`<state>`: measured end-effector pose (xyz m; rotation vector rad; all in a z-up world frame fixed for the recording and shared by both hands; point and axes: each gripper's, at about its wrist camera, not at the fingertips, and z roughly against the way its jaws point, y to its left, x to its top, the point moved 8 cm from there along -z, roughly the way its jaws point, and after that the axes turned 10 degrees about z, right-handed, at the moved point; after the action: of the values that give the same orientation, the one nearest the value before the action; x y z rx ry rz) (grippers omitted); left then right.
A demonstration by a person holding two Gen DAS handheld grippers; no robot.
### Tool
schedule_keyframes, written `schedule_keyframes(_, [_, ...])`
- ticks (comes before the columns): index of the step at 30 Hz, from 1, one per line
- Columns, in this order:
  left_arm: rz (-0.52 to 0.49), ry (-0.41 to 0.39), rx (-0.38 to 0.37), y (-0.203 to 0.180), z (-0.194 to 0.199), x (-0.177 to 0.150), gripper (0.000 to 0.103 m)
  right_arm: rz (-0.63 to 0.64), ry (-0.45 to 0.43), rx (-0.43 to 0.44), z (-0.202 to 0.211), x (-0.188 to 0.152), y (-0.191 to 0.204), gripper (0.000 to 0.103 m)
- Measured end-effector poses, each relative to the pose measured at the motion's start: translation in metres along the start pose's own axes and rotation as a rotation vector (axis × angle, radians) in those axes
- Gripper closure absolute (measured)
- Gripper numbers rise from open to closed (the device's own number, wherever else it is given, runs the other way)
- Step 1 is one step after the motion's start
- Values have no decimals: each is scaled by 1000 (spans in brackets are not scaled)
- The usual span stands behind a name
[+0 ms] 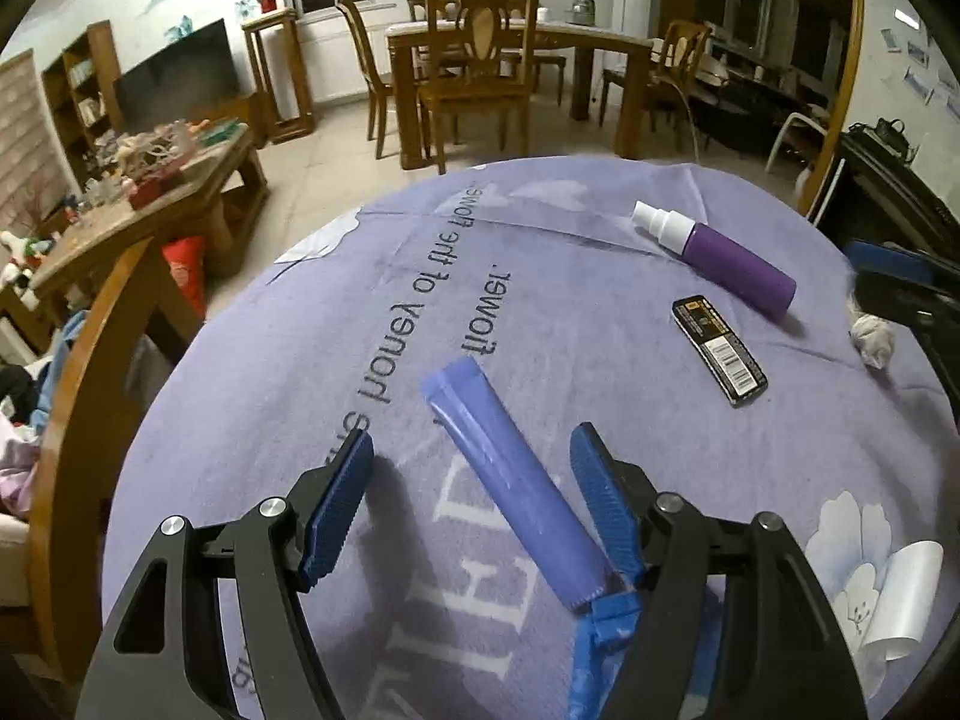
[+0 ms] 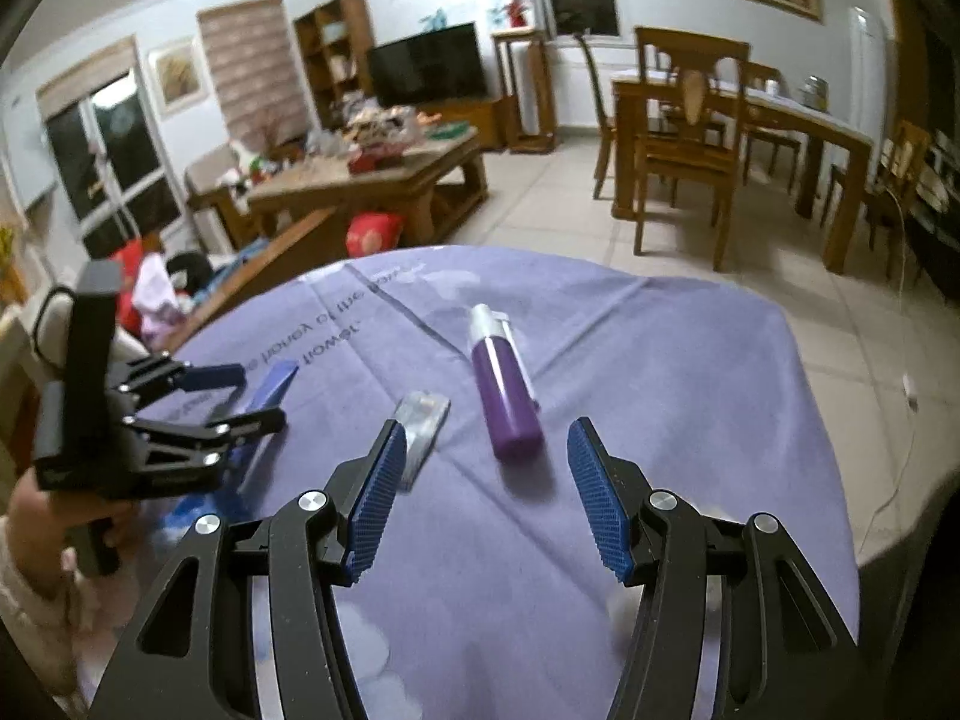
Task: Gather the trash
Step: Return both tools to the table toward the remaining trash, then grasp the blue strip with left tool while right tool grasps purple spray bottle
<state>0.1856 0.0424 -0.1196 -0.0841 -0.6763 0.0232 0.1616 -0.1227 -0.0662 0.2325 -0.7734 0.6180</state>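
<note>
- Trash lies spread over the purple cloth (image 1: 540, 312): a blue tube (image 1: 510, 480), a black pack (image 1: 719, 350), a purple bottle (image 1: 741, 267), a white wad (image 1: 873, 339) and a white roll (image 1: 906, 600).
- Your left gripper (image 1: 468, 480) has its jaws apart, and the tube lies between them at lower centre of the left view; its near end sits just beside the right pad, but you cannot tell whether they touch.
- Your right gripper (image 2: 483, 492) also has its jaws apart, with only bare cloth between them.
- Just beyond the right jaws, the bottle (image 2: 507, 396) lies at centre frame, cap pointing away.
- The pack (image 2: 423, 423) lies left of the bottle, close to the left pad.
- At the left edge of the right view, your left gripper (image 2: 258, 399) straddles the tube (image 2: 270, 390).
- In the left view, the pack sits right of centre, the bottle beyond it, the wad at the right edge, the roll lower right.
</note>
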Motion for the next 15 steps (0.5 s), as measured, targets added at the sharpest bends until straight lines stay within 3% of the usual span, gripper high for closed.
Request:
schedule_keyframes(8, [-53,-19,0,4,-4,3,80,72,106,-19,-70,17,-9,49])
schedule_keyframes(10, [-64,-23,12,7,-4,2,83,80,126,-24,-82,19,-12,53])
schedule_keyframes(13, [-57,-22,3,11,-4,3,85,90,163,-22,-99,18,-14,70])
schedule_keyframes(15, [-55,-23,1,13,-4,5,86,117,165,-36,-103,15,-11,72])
